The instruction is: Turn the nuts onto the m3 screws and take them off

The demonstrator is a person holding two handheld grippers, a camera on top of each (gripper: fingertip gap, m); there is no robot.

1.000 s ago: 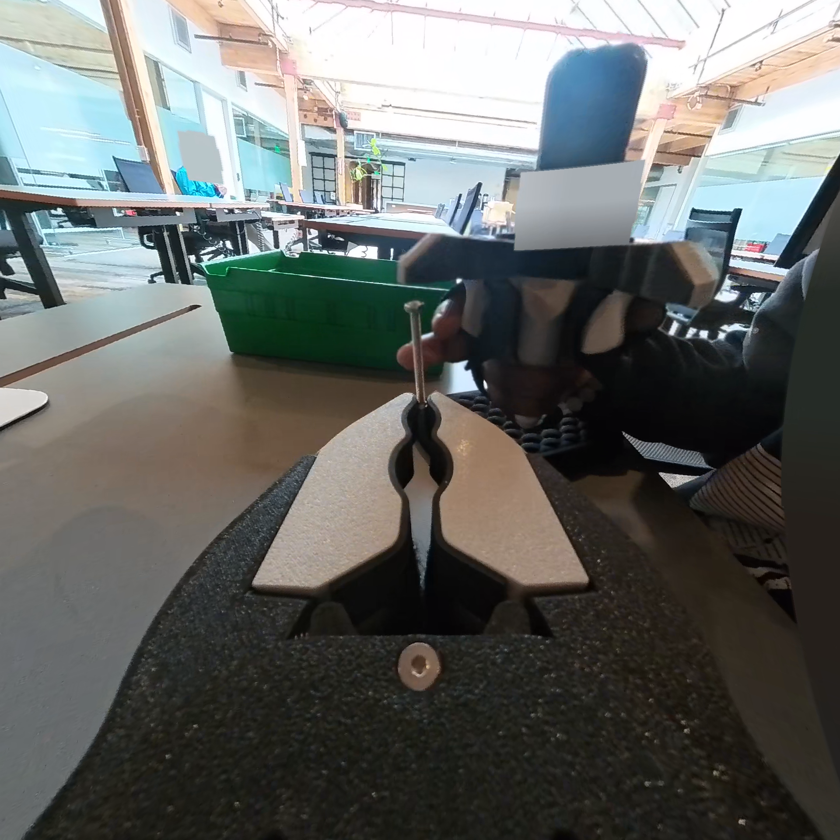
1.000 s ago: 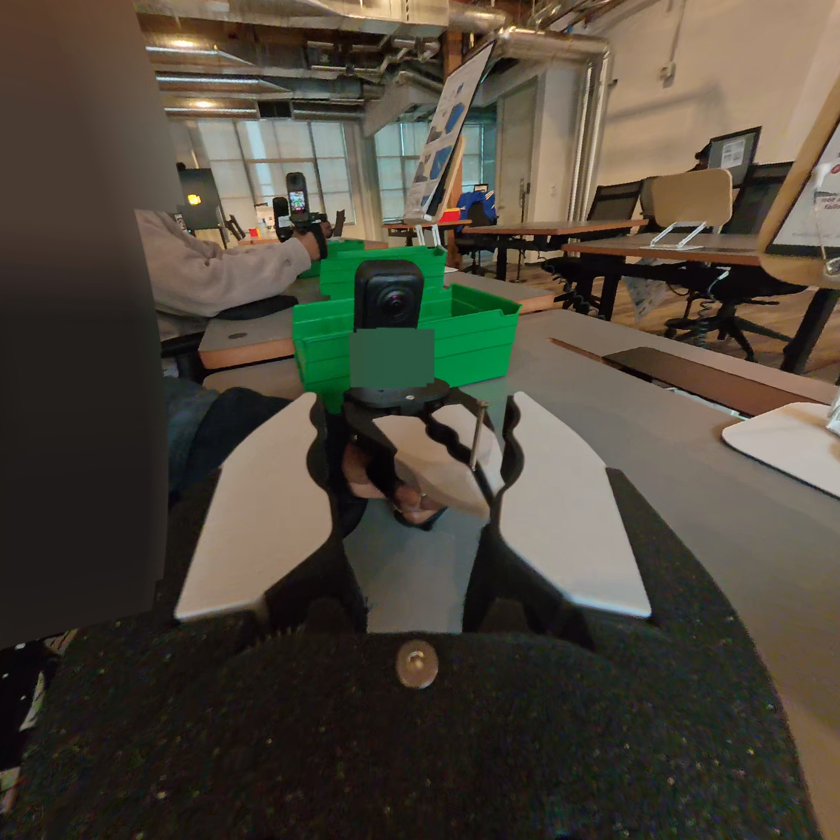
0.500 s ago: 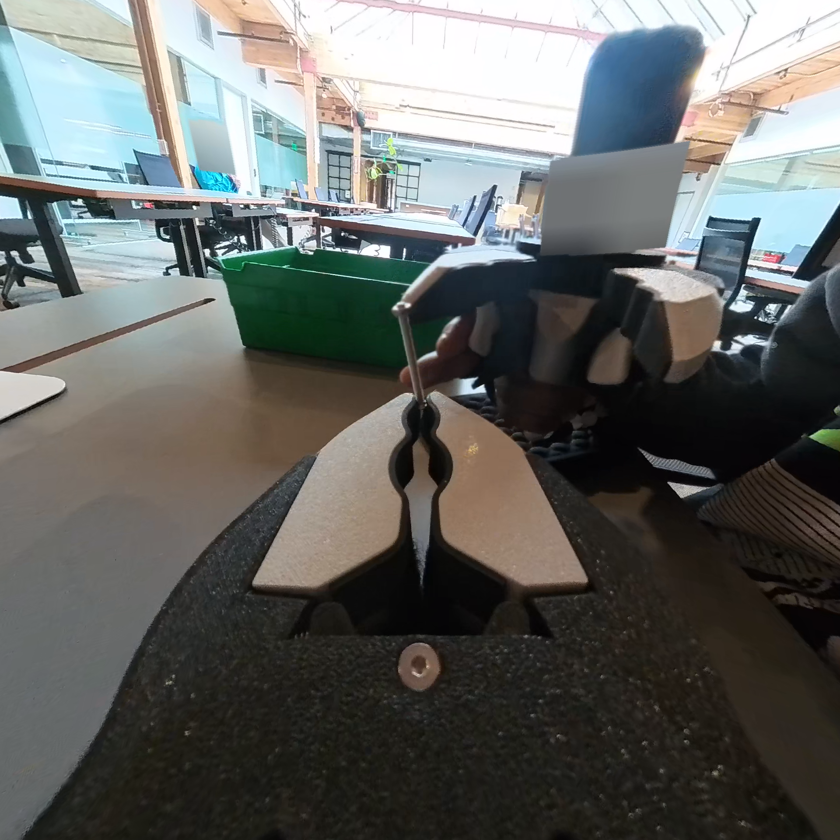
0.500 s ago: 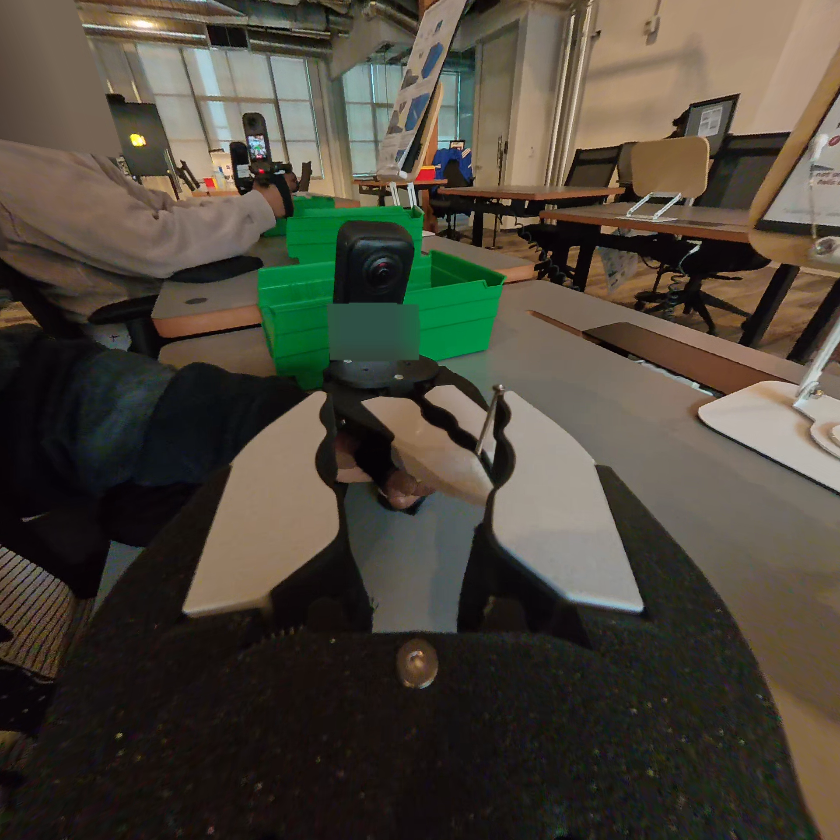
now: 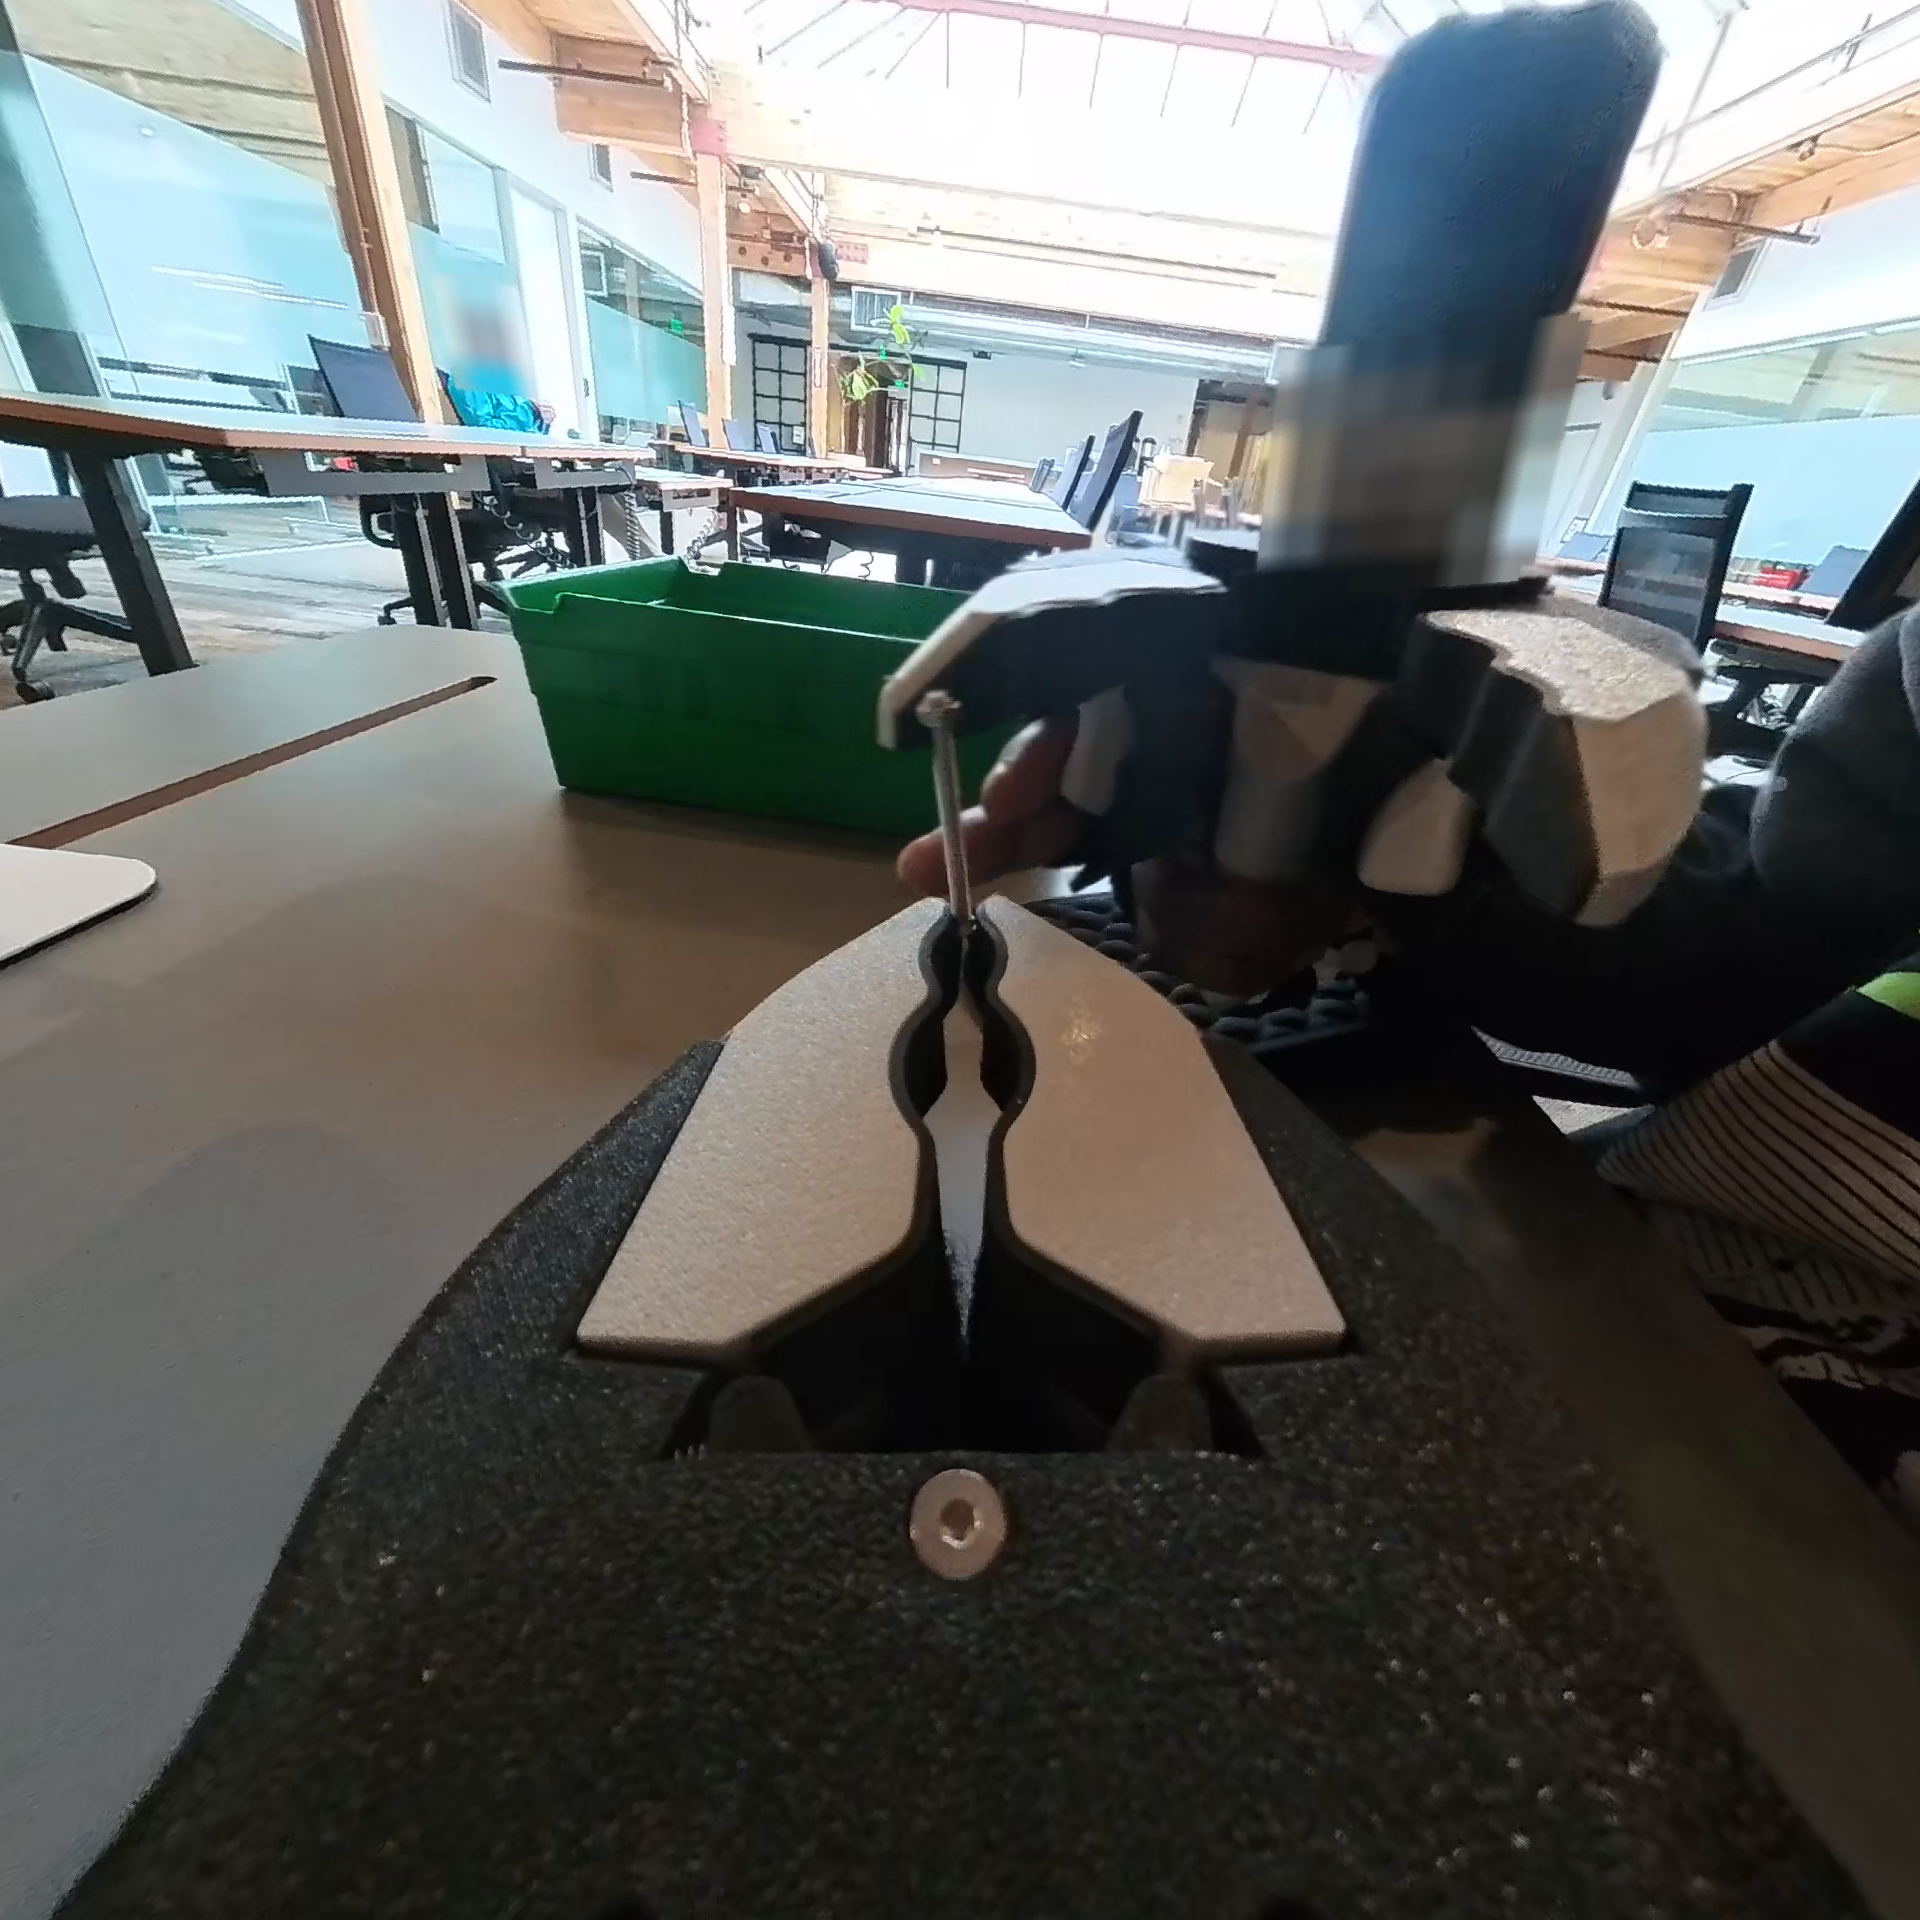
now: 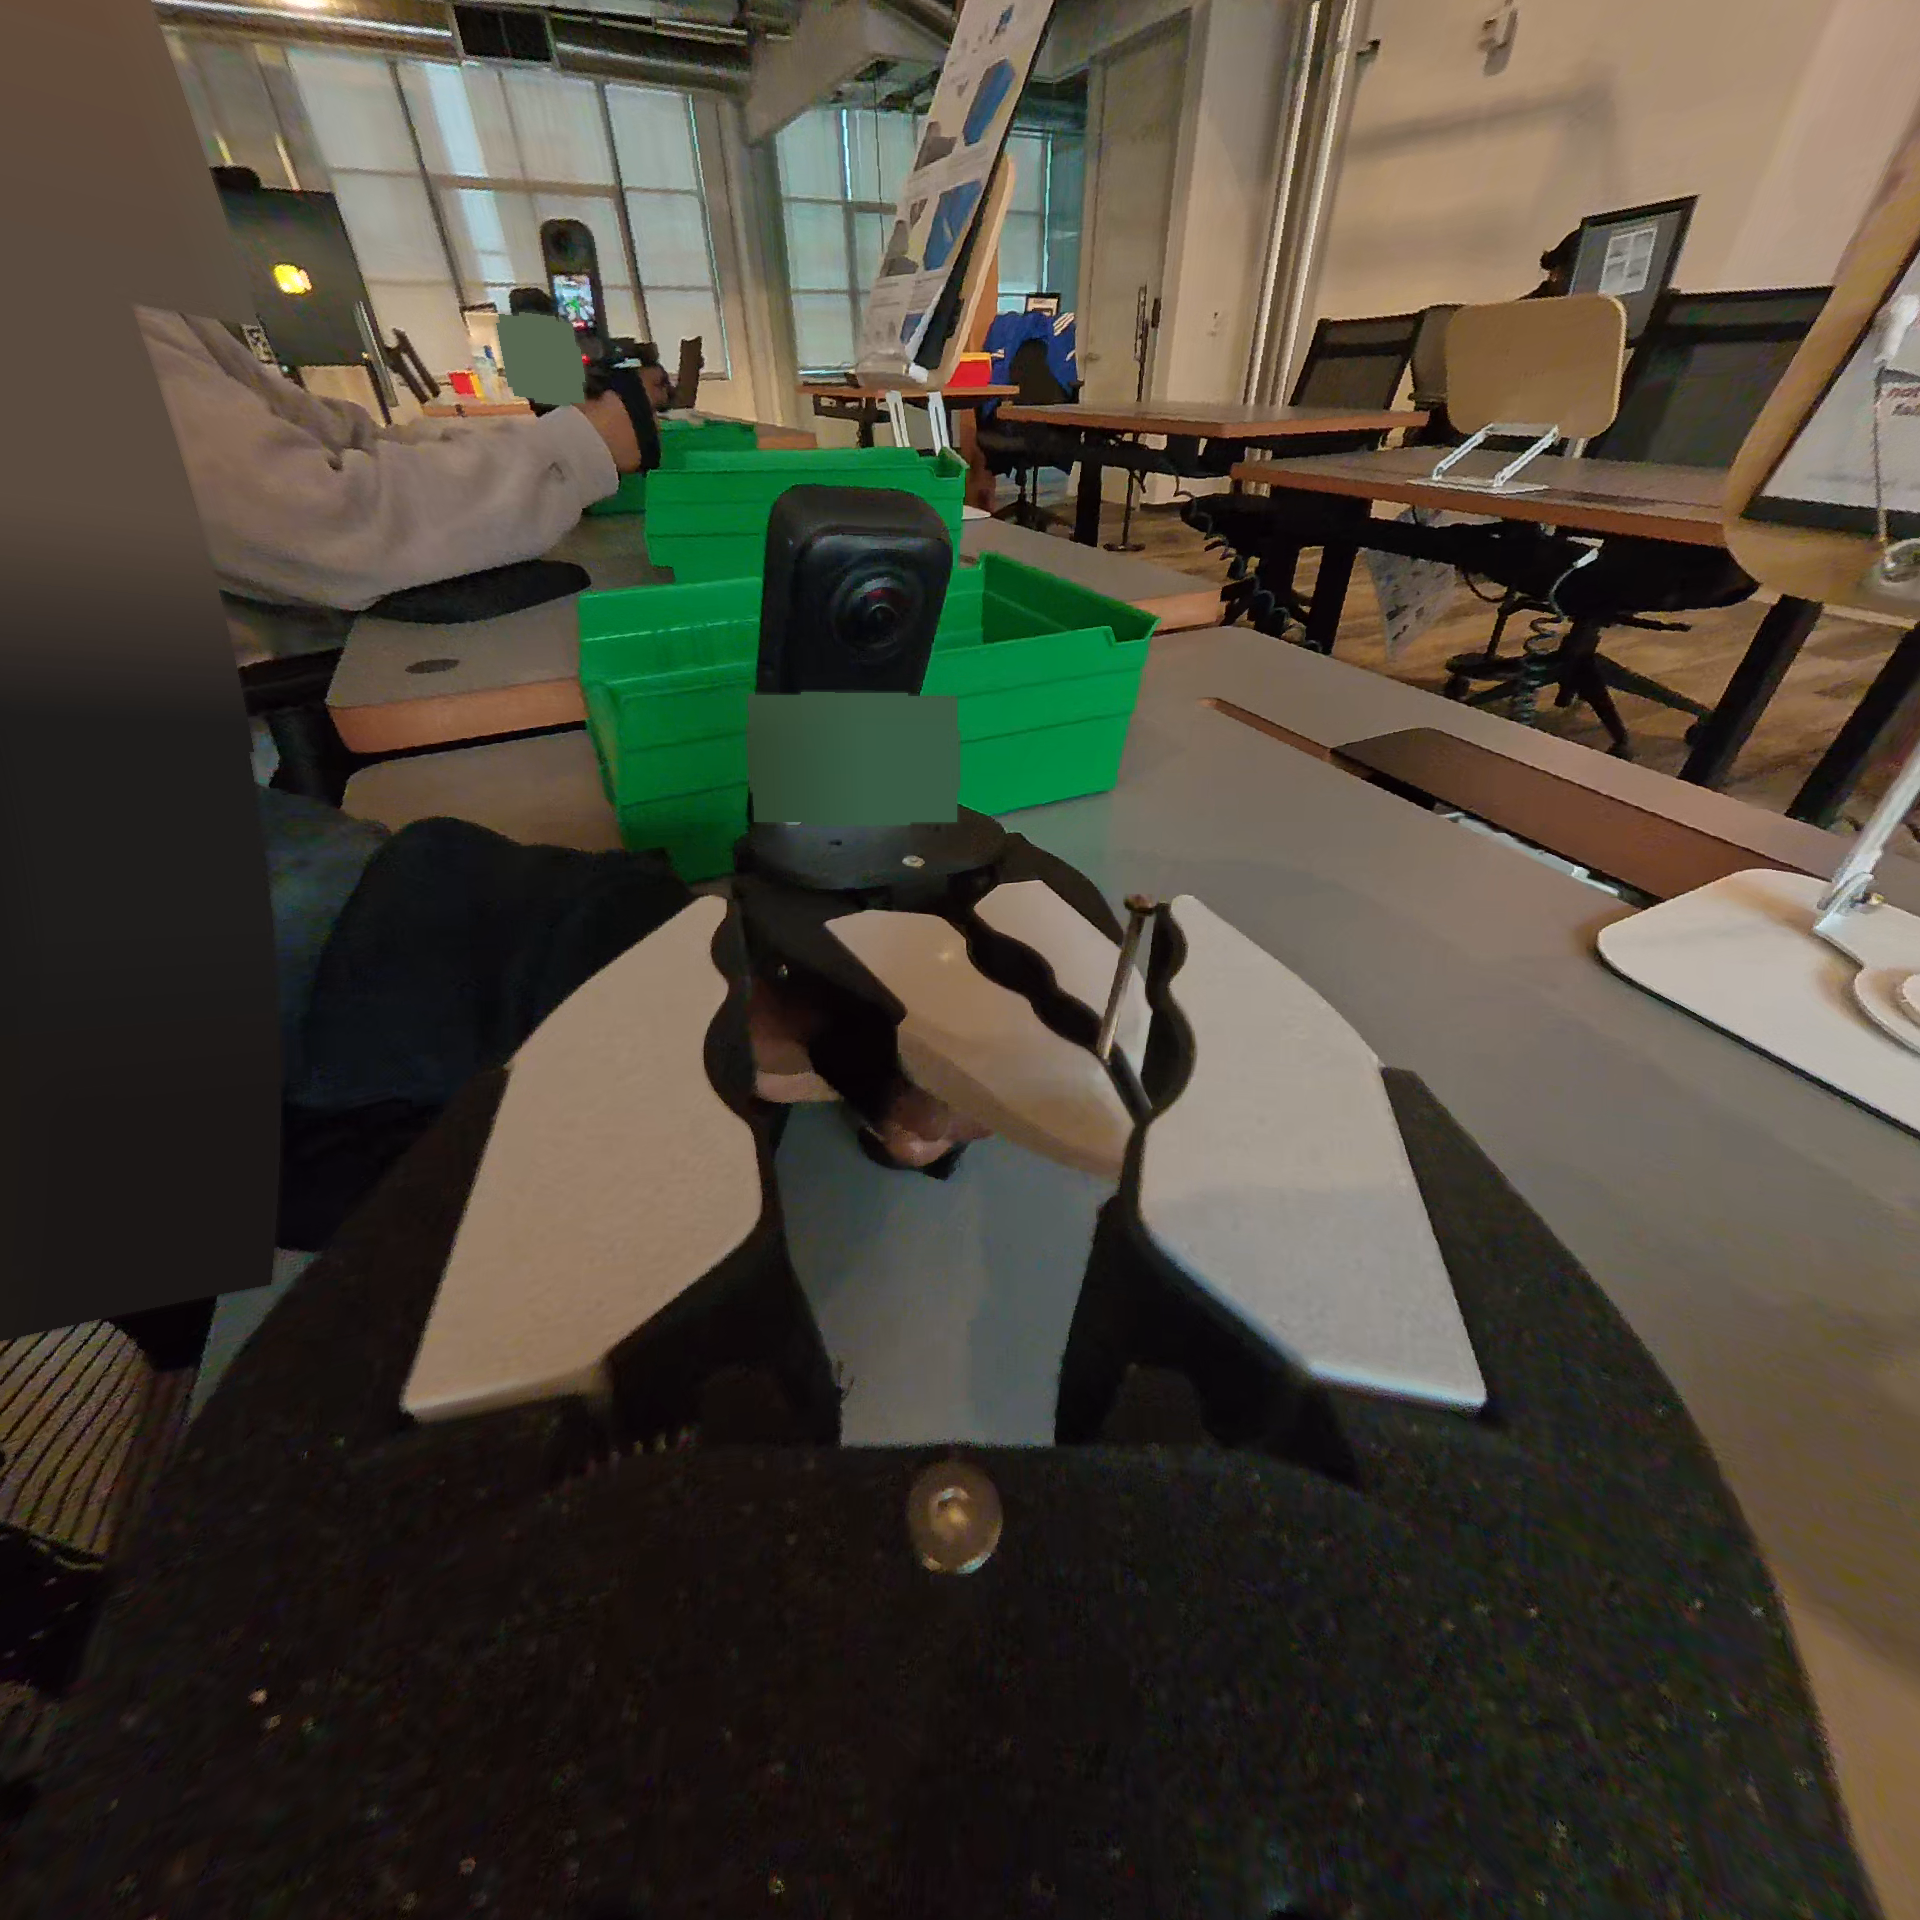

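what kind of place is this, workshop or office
Most likely an open-plan office used as a work lab: rows of long desks with office chairs, glass-walled rooms, and green parts bins on the tables.

Layout at the table, both wrist views.

The screw is held near upright at the tips of the left gripper, above the table. The right gripper is set opposite, one fingertip just beside the screw head. A bin stands on the table behind the screw. A studded mat lies under the facing hand. A flat stand base lies on the table to the right in the right wrist view.
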